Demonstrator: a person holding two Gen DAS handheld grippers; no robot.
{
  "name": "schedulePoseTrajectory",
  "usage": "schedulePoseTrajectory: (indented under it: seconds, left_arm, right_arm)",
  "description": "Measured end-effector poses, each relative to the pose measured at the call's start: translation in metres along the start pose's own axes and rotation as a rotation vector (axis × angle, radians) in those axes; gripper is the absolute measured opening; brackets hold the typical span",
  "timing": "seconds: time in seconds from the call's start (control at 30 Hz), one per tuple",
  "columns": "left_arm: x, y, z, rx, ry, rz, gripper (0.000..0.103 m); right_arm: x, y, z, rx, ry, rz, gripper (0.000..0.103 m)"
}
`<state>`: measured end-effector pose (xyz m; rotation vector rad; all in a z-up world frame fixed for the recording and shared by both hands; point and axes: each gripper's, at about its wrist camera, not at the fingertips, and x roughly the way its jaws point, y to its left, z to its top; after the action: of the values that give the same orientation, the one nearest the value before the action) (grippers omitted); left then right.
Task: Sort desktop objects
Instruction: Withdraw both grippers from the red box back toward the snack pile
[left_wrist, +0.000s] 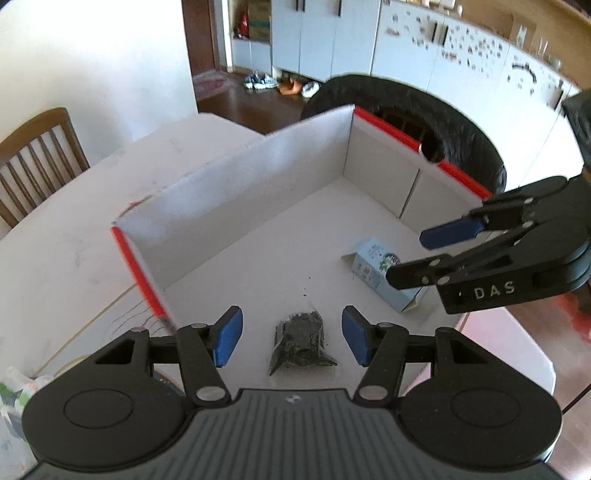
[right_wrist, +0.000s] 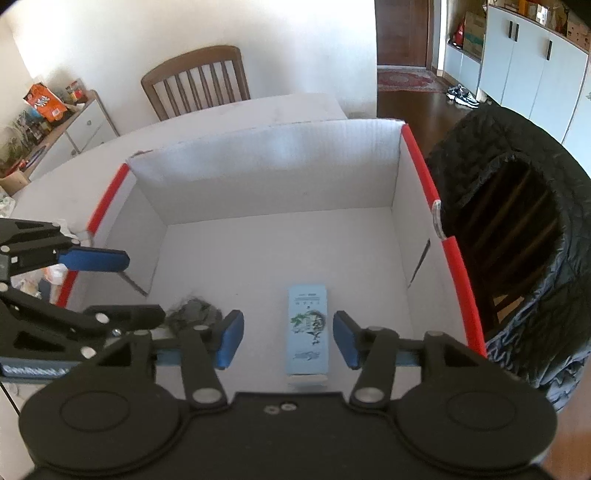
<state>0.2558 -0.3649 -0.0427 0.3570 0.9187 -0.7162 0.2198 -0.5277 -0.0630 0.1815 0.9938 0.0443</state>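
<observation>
A white cardboard box (left_wrist: 236, 184) with red-taped edges stands open on the table; it also shows in the right wrist view (right_wrist: 266, 166). On its floor lie a small dark bag (left_wrist: 301, 341) and a light blue carton (left_wrist: 376, 269). My left gripper (left_wrist: 291, 338) is open above the dark bag, empty. My right gripper (right_wrist: 288, 339) is open above the blue carton (right_wrist: 308, 332), empty. The dark bag (right_wrist: 195, 314) lies left of the carton. Each gripper shows in the other's view: the right gripper (left_wrist: 406, 254) and the left gripper (right_wrist: 144, 288).
A black fabric-covered chair (right_wrist: 517, 229) stands right of the box. A wooden chair (right_wrist: 195, 81) is at the table's far side. Crumpled wrappers (left_wrist: 14, 391) lie on the table left of the box. A sideboard (right_wrist: 66, 122) with clutter stands far left.
</observation>
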Motion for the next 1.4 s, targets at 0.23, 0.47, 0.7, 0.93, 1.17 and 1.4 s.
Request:
schedulePoseTrajectory:
  seconds: [0.23, 0.47, 0.7, 0.93, 1.17, 1.4]
  left_arm:
    - [-0.039, 0.009, -0.014, -0.026, -0.094, 0.010, 0.058]
    - [-0.069, 0.014, -0.028, -0.044, -0.159, 0.016, 0.058]
    - [-0.094, 0.021, -0.045, -0.059, -0.200, 0.007, 0.058]
    - [-0.118, 0.037, -0.068, -0.075, -0.238, 0.034, 0.068]
    - [-0.138, 0.059, -0.098, -0.101, -0.256, 0.058, 0.076]
    - [-0.157, 0.089, -0.127, -0.154, -0.271, 0.068, 0.080]
  right_arm:
    - [-0.014, 0.017, -0.004, -0.019, -0.035, 0.014, 0.058]
    - [-0.025, 0.036, -0.012, -0.012, -0.064, 0.018, 0.064]
    - [-0.037, 0.056, -0.020, -0.013, -0.104, 0.018, 0.069]
    - [-0.043, 0.084, -0.032, -0.018, -0.137, 0.030, 0.074]
    - [-0.045, 0.123, -0.038, -0.048, -0.169, 0.043, 0.077]
    - [-0.045, 0.165, -0.042, -0.073, -0.200, 0.059, 0.078]
